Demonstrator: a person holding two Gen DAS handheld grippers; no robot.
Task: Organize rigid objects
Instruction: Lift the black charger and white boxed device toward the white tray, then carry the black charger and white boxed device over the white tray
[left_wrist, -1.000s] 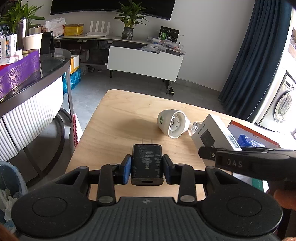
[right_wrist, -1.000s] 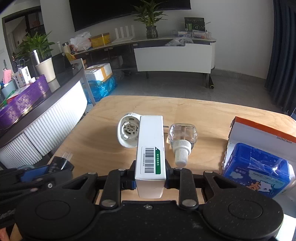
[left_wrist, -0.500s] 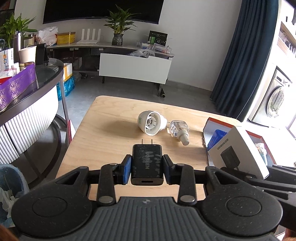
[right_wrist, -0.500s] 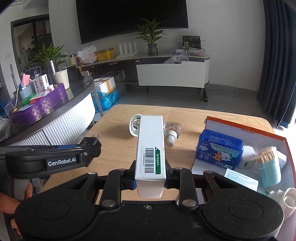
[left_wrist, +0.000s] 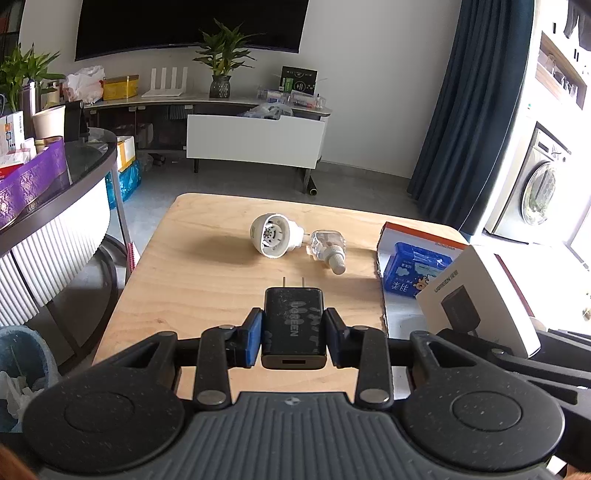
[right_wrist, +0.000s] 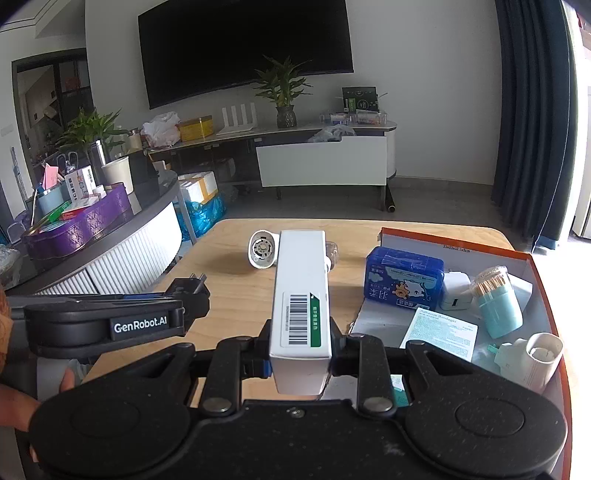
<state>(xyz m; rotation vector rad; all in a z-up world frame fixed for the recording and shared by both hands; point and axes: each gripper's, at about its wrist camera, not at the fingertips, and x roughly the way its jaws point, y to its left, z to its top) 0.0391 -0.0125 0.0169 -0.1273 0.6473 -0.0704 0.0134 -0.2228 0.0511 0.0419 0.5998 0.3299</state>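
My left gripper (left_wrist: 293, 338) is shut on a black wall charger (left_wrist: 293, 325), prongs pointing away, held above the wooden table (left_wrist: 207, 280). My right gripper (right_wrist: 300, 354) is shut on a long white carton (right_wrist: 301, 295) with a barcode label. That carton (left_wrist: 480, 295) shows at the right of the left wrist view; the left gripper with the black charger (right_wrist: 188, 290) shows at the left of the right wrist view. A white round plug-in device (left_wrist: 273, 234) and a clear small bottle (left_wrist: 328, 245) lie on the table beyond both grippers.
An orange-rimmed tray (right_wrist: 524, 258) at the table's right holds a blue tissue pack (right_wrist: 402, 282), a white charger (right_wrist: 456, 291), a teal toothpick jar (right_wrist: 496, 302), a leaflet and a white plug-in device (right_wrist: 532, 360). A curved counter (left_wrist: 55, 206) stands left, a bin (left_wrist: 22, 354) below it.
Both grippers have drawn back and risen from the table with their loads; the right one swung toward the tray, which has come into full view. Both grips are unchanged.
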